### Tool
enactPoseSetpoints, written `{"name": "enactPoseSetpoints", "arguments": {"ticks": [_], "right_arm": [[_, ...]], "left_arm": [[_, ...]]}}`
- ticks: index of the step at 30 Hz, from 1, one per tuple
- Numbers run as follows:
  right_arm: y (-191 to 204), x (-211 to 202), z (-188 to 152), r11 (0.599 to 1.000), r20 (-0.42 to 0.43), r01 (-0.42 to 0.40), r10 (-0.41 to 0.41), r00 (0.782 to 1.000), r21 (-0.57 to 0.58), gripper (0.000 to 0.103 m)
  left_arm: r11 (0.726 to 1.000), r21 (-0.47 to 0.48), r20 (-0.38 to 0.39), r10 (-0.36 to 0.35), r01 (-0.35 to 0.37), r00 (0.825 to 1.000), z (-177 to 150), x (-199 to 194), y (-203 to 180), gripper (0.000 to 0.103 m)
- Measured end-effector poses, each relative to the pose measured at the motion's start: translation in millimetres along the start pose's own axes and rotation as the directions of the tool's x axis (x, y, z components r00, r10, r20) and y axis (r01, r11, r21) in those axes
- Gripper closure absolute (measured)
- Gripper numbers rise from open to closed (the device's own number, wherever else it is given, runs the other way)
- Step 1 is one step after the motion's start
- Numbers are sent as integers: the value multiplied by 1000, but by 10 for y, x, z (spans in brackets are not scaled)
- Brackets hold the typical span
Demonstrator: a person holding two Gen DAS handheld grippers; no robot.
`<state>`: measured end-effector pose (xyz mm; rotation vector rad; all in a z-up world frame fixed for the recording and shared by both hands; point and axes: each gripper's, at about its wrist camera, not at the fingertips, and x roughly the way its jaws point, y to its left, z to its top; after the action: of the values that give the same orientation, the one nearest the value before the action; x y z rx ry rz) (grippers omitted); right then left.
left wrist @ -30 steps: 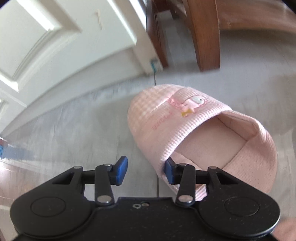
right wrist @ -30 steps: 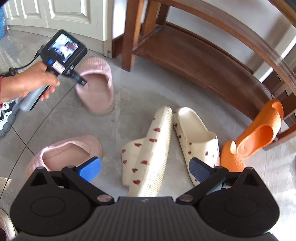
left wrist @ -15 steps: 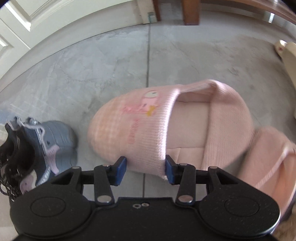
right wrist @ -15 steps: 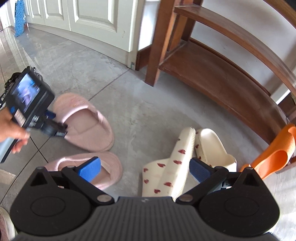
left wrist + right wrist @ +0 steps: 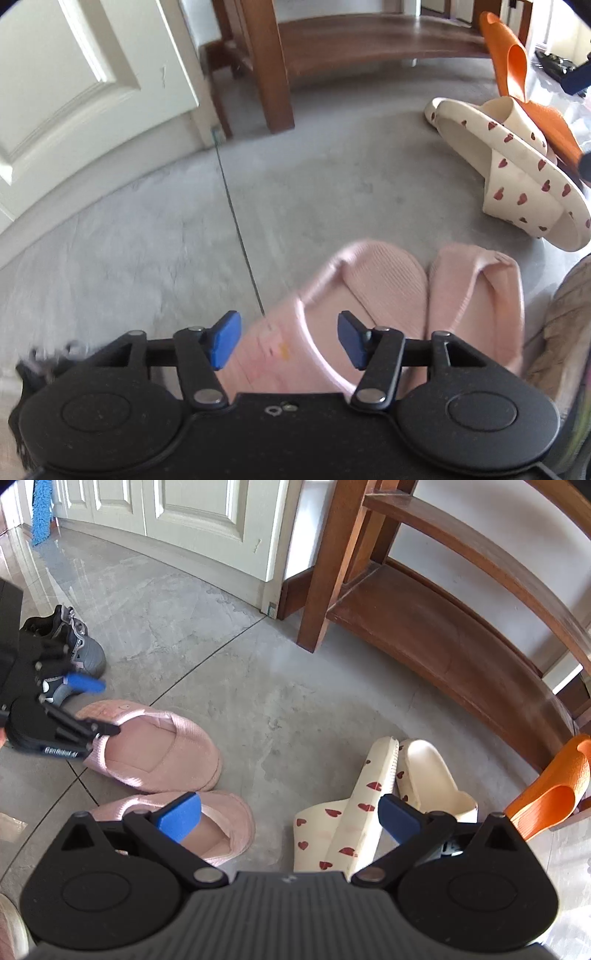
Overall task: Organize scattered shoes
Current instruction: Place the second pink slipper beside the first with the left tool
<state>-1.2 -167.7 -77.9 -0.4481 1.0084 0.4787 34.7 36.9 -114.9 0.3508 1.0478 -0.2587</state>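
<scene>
Two pink fabric slippers lie side by side on the grey floor. One pink slipper (image 5: 314, 314) (image 5: 155, 746) sits under my left gripper (image 5: 288, 341), whose jaws are open around its toe end without pinching it. The second pink slipper (image 5: 476, 295) (image 5: 218, 823) lies next to it. The left gripper also shows in the right wrist view (image 5: 99, 709). My right gripper (image 5: 290, 818) is open and empty, hovering above the floor between the pink pair and the cream heart-print slippers (image 5: 354, 812) (image 5: 517, 177).
A wooden shoe rack (image 5: 443, 635) (image 5: 369, 40) stands at the back. An orange slipper (image 5: 554, 790) (image 5: 517, 70) leans by it. A grey-black sneaker (image 5: 70, 646) lies at the left. A white door (image 5: 207, 520) is behind. A beige shoe (image 5: 569, 325) lies at the right edge.
My left gripper set the pink slipper down beside its mate and opened; it had been shut on the slipper's upper. The right gripper stayed open and drifted slightly.
</scene>
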Motion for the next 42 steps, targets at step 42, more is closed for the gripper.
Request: {"name": "enactPoseSetpoints", "arguments": {"ticks": [42], "right_arm": [[170, -273, -31, 996, 52, 22, -18, 998, -83, 0]], "left_arm": [[933, -214, 113, -271, 290, 956, -617, -498, -668, 33]]}}
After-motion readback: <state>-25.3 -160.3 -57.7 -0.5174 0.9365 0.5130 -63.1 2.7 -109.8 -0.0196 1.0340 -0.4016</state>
